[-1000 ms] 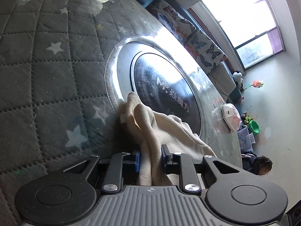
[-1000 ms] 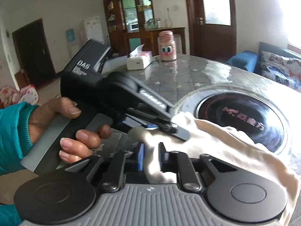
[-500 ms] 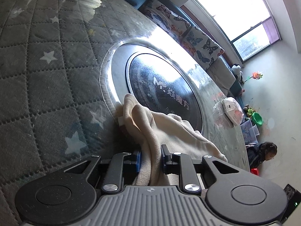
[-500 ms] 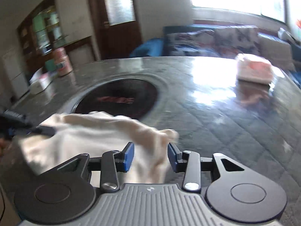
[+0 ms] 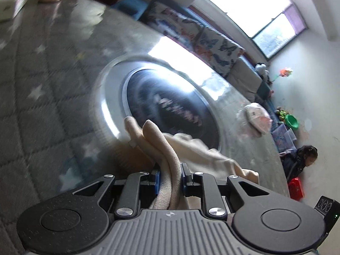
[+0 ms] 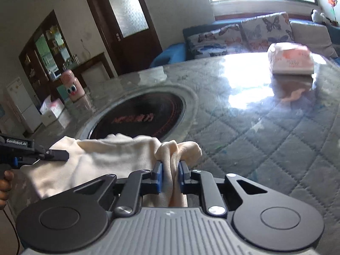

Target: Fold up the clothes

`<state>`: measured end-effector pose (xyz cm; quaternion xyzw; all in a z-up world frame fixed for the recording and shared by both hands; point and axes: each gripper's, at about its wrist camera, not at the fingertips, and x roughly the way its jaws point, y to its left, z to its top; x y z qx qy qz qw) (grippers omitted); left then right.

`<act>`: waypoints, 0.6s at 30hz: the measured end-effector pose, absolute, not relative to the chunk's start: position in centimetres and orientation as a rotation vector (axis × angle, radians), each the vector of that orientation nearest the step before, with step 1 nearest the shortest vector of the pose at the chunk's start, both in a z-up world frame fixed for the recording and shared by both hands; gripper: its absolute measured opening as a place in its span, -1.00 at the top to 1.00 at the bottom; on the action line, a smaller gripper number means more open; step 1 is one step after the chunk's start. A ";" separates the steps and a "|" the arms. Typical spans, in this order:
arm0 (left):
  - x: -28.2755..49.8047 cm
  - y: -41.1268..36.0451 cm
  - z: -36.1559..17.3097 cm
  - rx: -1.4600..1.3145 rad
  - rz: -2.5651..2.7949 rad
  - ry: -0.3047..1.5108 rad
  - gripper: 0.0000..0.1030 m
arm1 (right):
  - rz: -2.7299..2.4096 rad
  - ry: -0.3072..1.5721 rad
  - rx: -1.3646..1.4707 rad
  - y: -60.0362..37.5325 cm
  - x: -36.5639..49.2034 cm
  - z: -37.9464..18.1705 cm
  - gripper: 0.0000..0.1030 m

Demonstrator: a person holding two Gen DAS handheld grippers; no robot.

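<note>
Left tool [image 5: 170, 175]: blue pads closed on a bunched ridge of the cream garment [image 5: 165, 148], which rises from the lower centre of the left wrist view and trails toward the right. Right tool [image 6: 170, 175]: likewise clamped on a gathered fold of the same garment, at the lower centre of the right wrist view. From there the cloth stretches leftward as a loose sheet to the left tool, seen at the left edge of that frame, so the garment hangs slack between the two grips, just above or brushing the quilted, star-printed worktop [image 6: 265, 131]. Behind it, mid-frame, lies the dark round inset [image 6: 140, 116] of the worktop; a pink-and-white packet [image 6: 291, 60] sits at the upper right, well apart.

Progress, as judged: early. The garment is gripped at two points but rumpled; no flat, squared fold is visible. Spreading it out, folding and smoothing appear to remain.
</note>
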<state>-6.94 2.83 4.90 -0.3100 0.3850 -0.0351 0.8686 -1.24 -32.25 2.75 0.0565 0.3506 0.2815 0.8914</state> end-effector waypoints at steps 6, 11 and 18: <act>-4.0 -0.5 7.0 -0.577 -0.169 0.795 0.67 | 0.533 0.635 0.089 -34.5 -2.0 6.0 0.75; -0.7 -5.0 7.9 -0.524 -0.264 0.803 0.70 | 0.428 0.571 0.042 -37.5 -1.7 8.3 0.75; 4.3 -11.9 8.3 -0.456 -0.367 0.824 0.77 | 0.259 0.532 -0.005 -43.2 0.1 10.5 0.75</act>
